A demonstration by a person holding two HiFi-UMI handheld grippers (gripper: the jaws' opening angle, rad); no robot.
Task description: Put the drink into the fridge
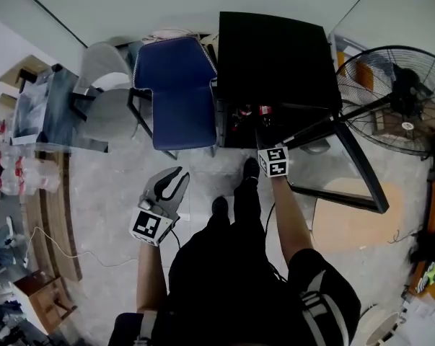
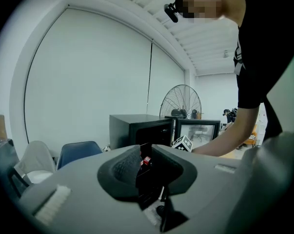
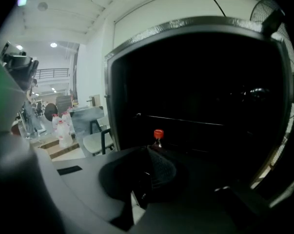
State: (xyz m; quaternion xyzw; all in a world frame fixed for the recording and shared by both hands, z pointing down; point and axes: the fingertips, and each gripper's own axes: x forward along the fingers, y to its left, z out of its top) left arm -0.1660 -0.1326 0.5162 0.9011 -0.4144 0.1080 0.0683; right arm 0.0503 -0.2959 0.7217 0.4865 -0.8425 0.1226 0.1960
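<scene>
At the mouth of the black box-shaped fridge (image 1: 275,56), the right gripper (image 3: 147,152) is seen clenched on nothing. The dark drink bottle with a red cap (image 3: 158,135) stands inside the fridge, just beyond the jaw tips. The left gripper (image 1: 171,184) is held partly open and empty, well apart from the fridge. Placement is judged done; next, the open glass-paned fridge door (image 1: 350,175) would need to be swung shut.

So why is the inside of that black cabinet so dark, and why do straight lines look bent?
Right gripper view: the fridge is unlit inside, so only the red-capped bottle stands out. Left gripper view: the wide-angle lens bows the wall's top edge and blacks out the corners. Head view: even light, milder bending.
</scene>
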